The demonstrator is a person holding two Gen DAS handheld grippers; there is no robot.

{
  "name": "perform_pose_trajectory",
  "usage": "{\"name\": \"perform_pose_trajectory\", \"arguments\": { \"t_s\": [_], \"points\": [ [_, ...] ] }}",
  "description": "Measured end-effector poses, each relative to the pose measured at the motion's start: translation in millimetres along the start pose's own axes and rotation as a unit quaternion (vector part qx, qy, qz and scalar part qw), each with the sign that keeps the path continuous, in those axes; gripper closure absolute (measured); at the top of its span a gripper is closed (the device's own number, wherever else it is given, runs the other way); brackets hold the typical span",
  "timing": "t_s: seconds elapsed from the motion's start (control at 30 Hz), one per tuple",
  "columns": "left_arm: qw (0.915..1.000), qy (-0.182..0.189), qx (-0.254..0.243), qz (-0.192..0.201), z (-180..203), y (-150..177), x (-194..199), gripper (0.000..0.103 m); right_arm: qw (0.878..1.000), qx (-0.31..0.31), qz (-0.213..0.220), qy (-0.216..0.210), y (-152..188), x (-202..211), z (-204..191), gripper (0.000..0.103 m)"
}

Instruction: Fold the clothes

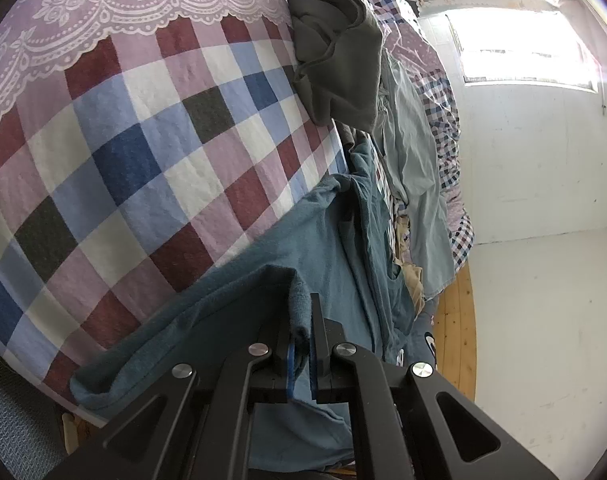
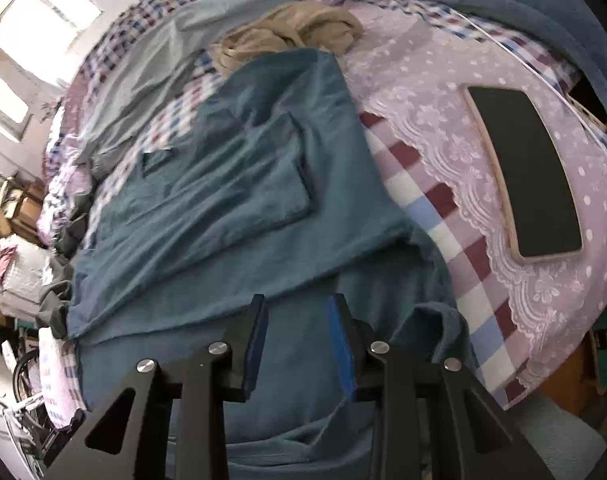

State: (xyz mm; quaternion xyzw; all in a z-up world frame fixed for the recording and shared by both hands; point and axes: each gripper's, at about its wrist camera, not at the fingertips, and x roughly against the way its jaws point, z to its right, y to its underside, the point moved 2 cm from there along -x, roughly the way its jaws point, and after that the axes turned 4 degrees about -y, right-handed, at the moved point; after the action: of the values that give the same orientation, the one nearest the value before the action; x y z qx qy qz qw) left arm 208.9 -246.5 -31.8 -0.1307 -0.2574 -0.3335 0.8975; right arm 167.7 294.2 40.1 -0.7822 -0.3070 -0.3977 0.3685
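The left gripper (image 1: 301,344) pinches a thin fold of the teal cotton shirt (image 2: 239,184) spread on the checked bedspread (image 1: 143,152); the right gripper (image 2: 297,344) hovers wide apart above its hem; a one-sided pull could skew the fold, or drag cloth toward the black phone (image 2: 531,176) nearby.

Bed (image 2: 455,208) with checked cover, teal shirt (image 2: 239,184) spread on it, phone (image 2: 531,176), tan garment (image 2: 287,36), grey garment (image 1: 335,64)
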Motion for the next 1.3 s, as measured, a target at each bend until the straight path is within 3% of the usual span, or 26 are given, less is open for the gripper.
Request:
{"name": "perform_pose_trajectory", "arguments": {
  "t_s": [0.23,0.53,0.73,0.97,1.3],
  "points": [
    [1.0,-0.004,0.001,-0.001,-1,0,1,0.1,0.999,-0.034,-0.002,0.039,23,24,41,0.07],
    [0.9999,-0.013,-0.002,-0.007,-2,2,0,0.1,0.997,-0.073,0.003,0.039,44,45,83,0.07],
    [0.9998,-0.018,-0.006,-0.008,-2,3,-1,0.1,0.997,-0.072,0.041,0.011,38,57,90,0.07],
    [0.9997,-0.024,-0.009,-0.005,-4,3,1,0.1,0.998,-0.029,0.06,-0.021,29,53,81,0.07],
    [0.9993,-0.034,-0.014,0.0,-5,2,1,0.1,0.998,-0.009,0.049,0.025,28,36,80,0.07]
  ]
}}
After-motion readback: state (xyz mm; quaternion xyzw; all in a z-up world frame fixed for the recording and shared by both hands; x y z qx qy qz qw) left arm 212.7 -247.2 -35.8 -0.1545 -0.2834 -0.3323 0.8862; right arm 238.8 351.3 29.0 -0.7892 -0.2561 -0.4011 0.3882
